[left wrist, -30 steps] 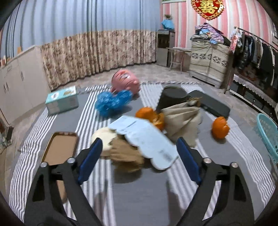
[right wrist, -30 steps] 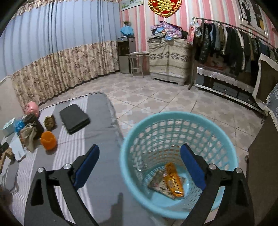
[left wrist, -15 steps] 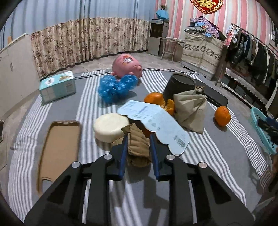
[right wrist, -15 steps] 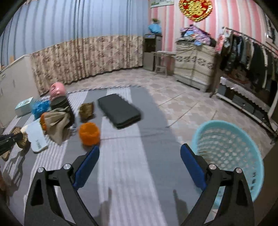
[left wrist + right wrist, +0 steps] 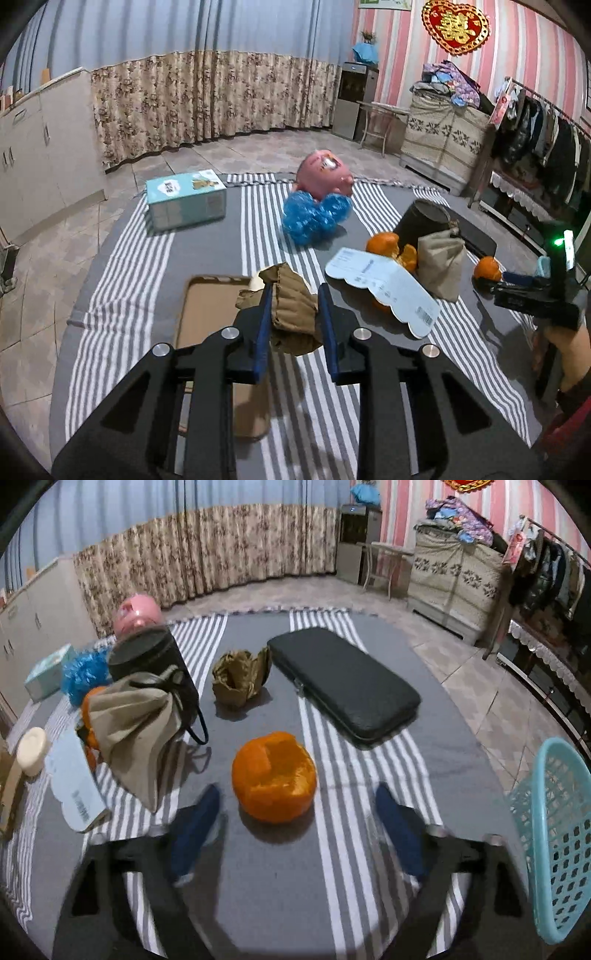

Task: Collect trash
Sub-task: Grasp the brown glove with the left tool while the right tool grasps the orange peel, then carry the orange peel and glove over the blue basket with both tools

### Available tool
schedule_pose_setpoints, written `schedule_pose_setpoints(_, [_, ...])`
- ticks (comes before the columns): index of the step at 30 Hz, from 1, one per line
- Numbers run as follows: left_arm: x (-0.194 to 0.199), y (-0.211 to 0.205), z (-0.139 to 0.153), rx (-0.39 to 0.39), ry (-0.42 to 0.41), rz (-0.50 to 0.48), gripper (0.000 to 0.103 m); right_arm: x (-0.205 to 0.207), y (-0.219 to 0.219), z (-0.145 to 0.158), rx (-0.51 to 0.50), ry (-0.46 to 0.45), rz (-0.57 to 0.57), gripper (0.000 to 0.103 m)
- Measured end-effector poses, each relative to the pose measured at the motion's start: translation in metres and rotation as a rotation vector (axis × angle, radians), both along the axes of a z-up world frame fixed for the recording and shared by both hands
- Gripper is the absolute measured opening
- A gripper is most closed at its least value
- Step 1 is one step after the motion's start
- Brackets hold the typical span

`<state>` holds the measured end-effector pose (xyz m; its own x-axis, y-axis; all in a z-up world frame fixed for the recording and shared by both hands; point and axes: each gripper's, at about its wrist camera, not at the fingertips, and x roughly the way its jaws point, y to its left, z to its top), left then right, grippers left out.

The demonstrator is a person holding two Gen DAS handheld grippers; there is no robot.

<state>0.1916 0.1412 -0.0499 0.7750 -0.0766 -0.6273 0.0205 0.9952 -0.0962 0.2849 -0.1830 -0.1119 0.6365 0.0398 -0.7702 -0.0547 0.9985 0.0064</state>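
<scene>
My left gripper (image 5: 294,291) is shut on a crumpled brown paper wad (image 5: 291,306) and holds it above the striped mat (image 5: 207,236). My right gripper (image 5: 295,801) is open, low over the mat, with an orange peel (image 5: 274,776) lying between and just ahead of its fingers. A second brown paper wad (image 5: 240,677) lies farther back. More orange peels (image 5: 393,248) lie by a white paper label (image 5: 384,284). The teal trash basket (image 5: 557,834) stands at the right edge of the right wrist view.
On the mat lie a black case (image 5: 343,681), a dark cylinder (image 5: 155,664) with a beige drawstring bag (image 5: 136,720), a blue mesh ball (image 5: 314,216), a pink piggy bank (image 5: 325,176), a tissue box (image 5: 184,199), a brown tray (image 5: 210,306) and a white disc (image 5: 32,749).
My left gripper closed on the brown paper wad and lifted it. My right gripper swung from the basket to the mat and came down at the orange peel.
</scene>
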Motion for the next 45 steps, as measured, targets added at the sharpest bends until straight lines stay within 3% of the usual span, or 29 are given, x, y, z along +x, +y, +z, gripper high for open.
schedule_pose_setpoints(2, [0.001,0.004,0.003,-0.006,-0.007,0.007,0.023,0.000,0.006,-0.001,0.021,0.005,0.029,0.044])
schedule_pose_setpoints(5, [0.002,0.005,0.008,-0.018,-0.012,0.010,0.023,-0.005,0.015,0.004,-0.014,-0.026,0.065,0.037])
schedule_pose_setpoints(11, [0.000,-0.010,0.020,-0.003,-0.035,-0.005,0.023,-0.034,-0.004,0.029,0.001,-0.113,0.069,0.036])
schedule_pose_setpoints(15, [0.002,-0.032,0.025,0.006,-0.052,-0.029,0.023,-0.056,-0.041,0.056,-0.005,-0.174,0.029,0.036])
schedule_pose_setpoints(20, [0.007,-0.078,0.029,0.014,-0.068,-0.092,0.023,-0.092,-0.103,0.083,-0.022,-0.229,-0.065,0.036])
schedule_pose_setpoints(26, [0.009,-0.138,0.033,0.025,-0.082,-0.178,0.023,-0.123,-0.174,0.095,-0.060,-0.246,-0.187,0.036])
schedule_pose_setpoints(35, [0.008,-0.237,0.048,0.036,-0.137,-0.299,0.023,-0.138,-0.248,0.084,-0.013,-0.277,-0.334,0.036])
schedule_pose_setpoints(45, [-0.003,-0.355,0.045,0.003,-0.176,-0.473,0.023,-0.143,-0.294,0.064,0.002,-0.251,-0.446,0.036])
